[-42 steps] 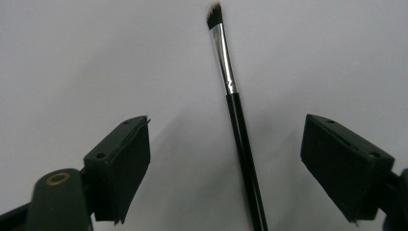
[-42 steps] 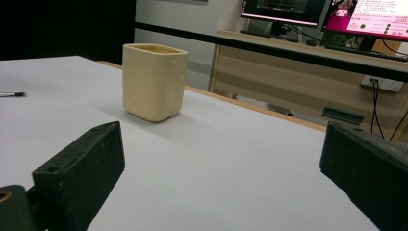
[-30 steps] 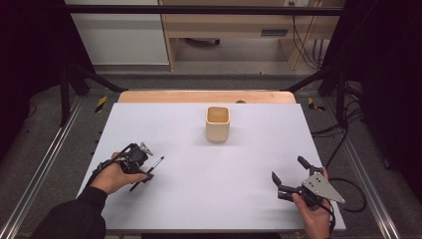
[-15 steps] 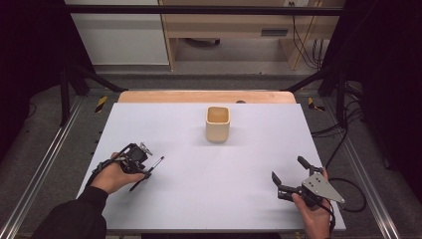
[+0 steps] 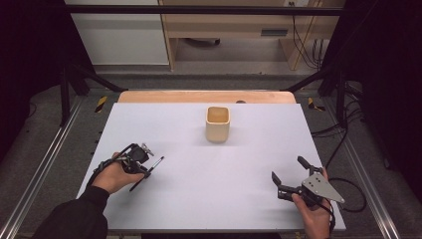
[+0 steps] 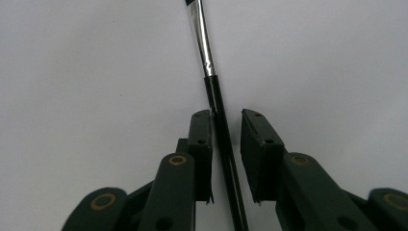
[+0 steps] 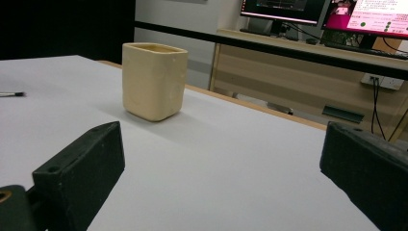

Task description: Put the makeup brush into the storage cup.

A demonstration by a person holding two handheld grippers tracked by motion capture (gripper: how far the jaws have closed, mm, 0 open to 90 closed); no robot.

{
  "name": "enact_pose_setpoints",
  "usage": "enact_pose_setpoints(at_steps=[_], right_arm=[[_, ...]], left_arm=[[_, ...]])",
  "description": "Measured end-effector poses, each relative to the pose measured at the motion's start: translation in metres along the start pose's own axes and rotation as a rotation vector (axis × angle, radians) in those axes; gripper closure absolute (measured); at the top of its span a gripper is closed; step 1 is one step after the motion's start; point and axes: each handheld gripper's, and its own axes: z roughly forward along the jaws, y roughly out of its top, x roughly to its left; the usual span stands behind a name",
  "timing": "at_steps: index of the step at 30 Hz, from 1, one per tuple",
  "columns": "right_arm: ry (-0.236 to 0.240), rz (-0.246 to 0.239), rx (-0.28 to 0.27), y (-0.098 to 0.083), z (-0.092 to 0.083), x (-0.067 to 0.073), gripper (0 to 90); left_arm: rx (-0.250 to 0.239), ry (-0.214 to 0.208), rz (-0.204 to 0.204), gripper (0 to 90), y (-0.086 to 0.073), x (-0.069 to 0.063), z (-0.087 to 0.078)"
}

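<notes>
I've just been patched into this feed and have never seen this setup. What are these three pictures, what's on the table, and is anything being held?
No robot arm here: a person holds a hand-held gripper in each hand. The high view looks down on the white table from above the person's side. The left hand-held gripper is at that picture's left, the right hand-held gripper at its right.

The other two pictures come from cameras riding on the grippers, looking along their black jaws.

On the table stands a cream cup, upright, well beyond both hands. A thin black brush with a silver ferrule lies on the table between the left jaws. They have just been closing around it: one pad looks to be against the handle, while a gap remains at the other, so it is not yet clamped. The right jaws stand wide open with nothing between them, facing the cup.
</notes>
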Motion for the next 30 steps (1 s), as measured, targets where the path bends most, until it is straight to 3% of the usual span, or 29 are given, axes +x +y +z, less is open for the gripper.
enact_pose_setpoints(at_steps=[30], right_arm=[[0.001,0.000,0.001,-0.0001,0.0000,0.0001,2.0]], left_arm=[[0.026,-0.007,0.006,80.8,0.0053,-0.0041,0.0052]])
